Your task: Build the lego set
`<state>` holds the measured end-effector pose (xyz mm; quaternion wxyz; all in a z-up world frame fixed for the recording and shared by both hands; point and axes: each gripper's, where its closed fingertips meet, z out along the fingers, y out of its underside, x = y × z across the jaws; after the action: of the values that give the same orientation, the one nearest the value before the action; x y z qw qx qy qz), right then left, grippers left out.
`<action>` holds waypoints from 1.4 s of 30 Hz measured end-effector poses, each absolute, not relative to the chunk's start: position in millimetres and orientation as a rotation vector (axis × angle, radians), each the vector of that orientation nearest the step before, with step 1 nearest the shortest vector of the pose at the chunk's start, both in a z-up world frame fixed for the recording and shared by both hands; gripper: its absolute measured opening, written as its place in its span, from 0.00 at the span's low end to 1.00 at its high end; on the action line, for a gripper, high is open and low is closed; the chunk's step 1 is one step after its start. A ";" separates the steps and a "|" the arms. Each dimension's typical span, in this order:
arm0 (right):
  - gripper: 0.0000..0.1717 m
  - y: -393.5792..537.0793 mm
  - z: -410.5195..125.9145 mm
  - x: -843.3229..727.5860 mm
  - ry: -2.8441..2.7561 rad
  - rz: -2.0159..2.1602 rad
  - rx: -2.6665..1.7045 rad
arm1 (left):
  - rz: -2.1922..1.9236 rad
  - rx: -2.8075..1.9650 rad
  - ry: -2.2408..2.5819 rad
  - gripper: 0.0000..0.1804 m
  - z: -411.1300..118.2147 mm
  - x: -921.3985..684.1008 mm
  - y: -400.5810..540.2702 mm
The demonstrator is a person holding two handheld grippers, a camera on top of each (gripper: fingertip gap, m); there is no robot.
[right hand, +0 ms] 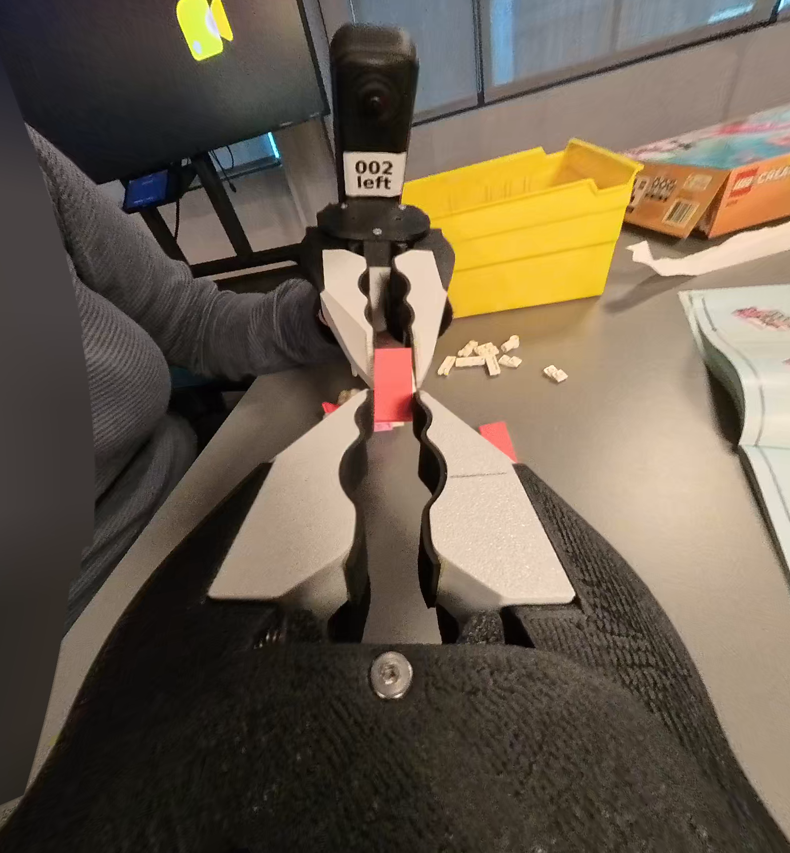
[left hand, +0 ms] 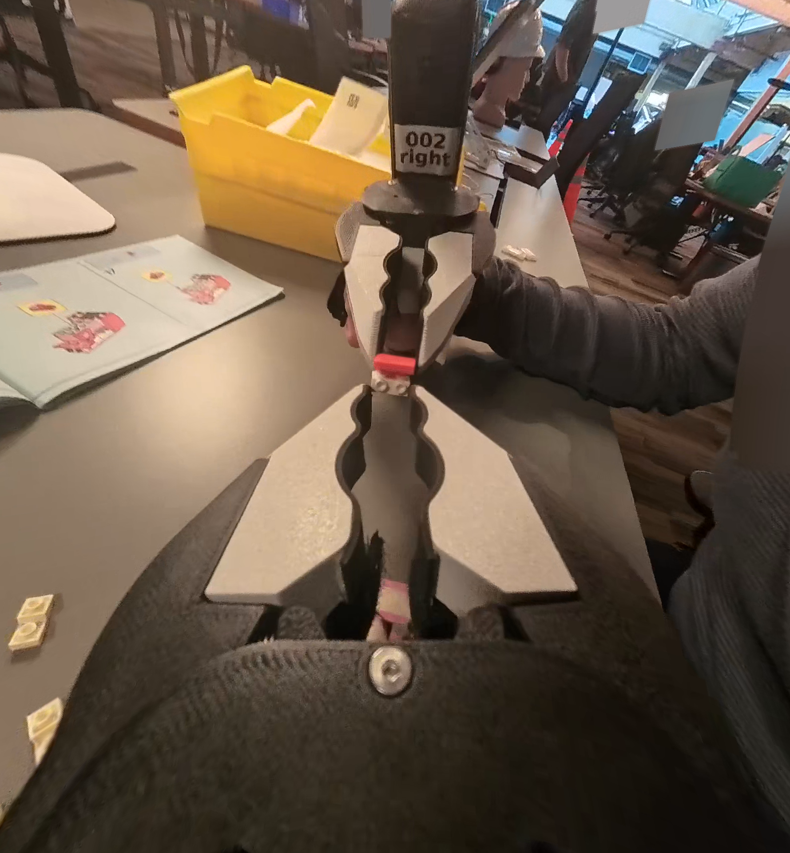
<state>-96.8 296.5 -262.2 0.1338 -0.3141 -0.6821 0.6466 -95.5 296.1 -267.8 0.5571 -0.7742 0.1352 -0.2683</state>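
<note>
Holding grippers tip to tip above table (left hand: 153, 461). Left gripper (left hand: 389, 390) nipping white plate (left hand: 390, 384), jaws nearly shut. Right gripper (right hand: 392, 401) clamping red tile (right hand: 392, 387), likewise narrow. Pieces touching, red over white.

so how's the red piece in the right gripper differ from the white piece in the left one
The red piece is smooth-topped and looks larger; the white piece is smaller and shows round studs. The red one sits in the right gripper, the white one in the left gripper. Both are toy bricks held tip to tip above the table.
</note>
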 end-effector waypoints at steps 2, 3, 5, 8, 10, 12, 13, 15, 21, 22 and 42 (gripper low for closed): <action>0.08 295.9 -268.5 -95.0 -2.024 1.863 -0.945 | -0.621 -1.871 0.315 0.08 -274.0 -96.2 296.8; 0.08 295.3 -272.1 -93.7 -2.053 1.856 -0.962 | -0.607 -1.897 0.315 0.08 -277.6 -96.7 297.2; 0.08 296.7 -280.3 -92.9 -2.096 1.812 -0.991 | -0.591 -1.942 0.330 0.08 -283.9 -95.7 296.3; 0.08 298.7 -294.0 -92.4 -2.161 1.719 -1.017 | -0.589 -2.013 0.358 0.08 -292.7 -92.8 293.3; 0.08 295.7 -301.0 -90.7 -2.212 1.678 -1.019 | -0.584 -2.064 0.377 0.08 -298.8 -91.1 291.3; 0.08 294.5 -310.4 -89.9 -2.270 1.597 -1.024 | -0.604 -2.125 0.378 0.08 -305.8 -90.6 291.0; 0.08 294.9 -315.0 -90.0 -2.292 1.550 -1.027 | -0.618 -2.161 0.373 0.08 -309.6 -91.0 291.7; 0.08 295.6 -322.4 -89.6 -2.329 1.483 -1.035 | -0.644 -2.227 0.369 0.08 -315.7 -90.6 292.3; 0.08 297.2 -333.7 -89.6 -2.380 1.374 -1.054 | -0.590 -2.282 0.415 0.08 -323.2 -90.8 294.3; 0.09 296.7 -335.6 -89.2 -2.393 1.358 -1.052 | -0.577 -2.286 0.433 0.08 -324.4 -90.3 293.9; 0.08 301.3 -345.4 -78.2 -2.520 1.019 -1.060 | -0.479 -2.313 0.588 0.08 -333.4 -79.8 291.2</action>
<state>-78.2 301.3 -345.4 0.1116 -0.3610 -0.8583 0.3471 -79.8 291.2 -333.4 0.3465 -0.8913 0.2268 -0.1847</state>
